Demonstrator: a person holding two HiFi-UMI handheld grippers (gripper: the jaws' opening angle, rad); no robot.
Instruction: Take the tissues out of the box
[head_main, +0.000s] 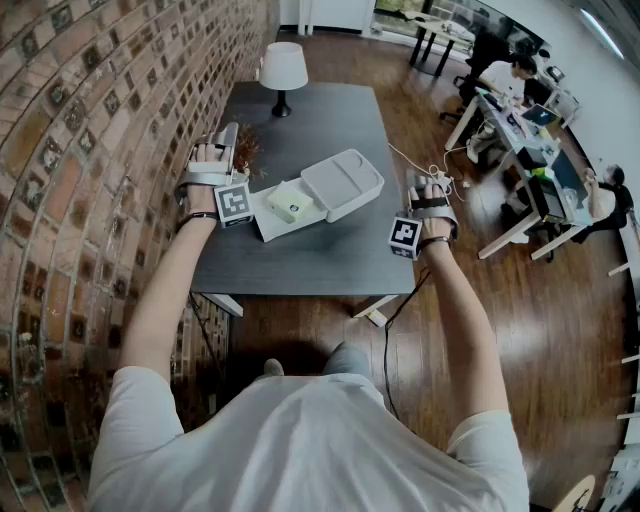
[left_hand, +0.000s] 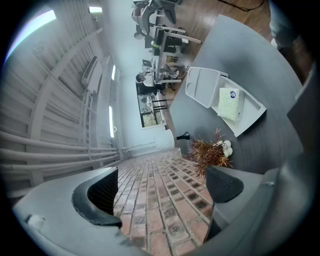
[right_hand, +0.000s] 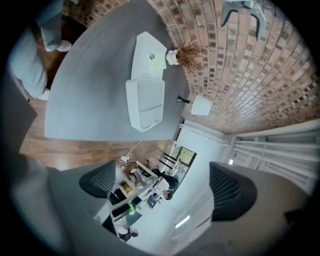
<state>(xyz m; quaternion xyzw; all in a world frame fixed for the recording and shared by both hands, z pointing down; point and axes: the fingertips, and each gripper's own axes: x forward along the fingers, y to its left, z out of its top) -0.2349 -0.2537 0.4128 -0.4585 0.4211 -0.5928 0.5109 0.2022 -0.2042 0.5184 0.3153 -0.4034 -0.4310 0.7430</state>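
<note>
My left claw (left_hand: 161, 187) and right claw (right_hand: 165, 185) hover spread and empty either side of the open white box (head_main: 345, 185) on the table (head_main: 310, 255), where the tissue pack (head_main: 288, 202) lies inside, likely light and squashy, best pinched at a short edge.

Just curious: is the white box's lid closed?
No, the lid lies flipped open beside the tray, showing the tissue pack.
</note>
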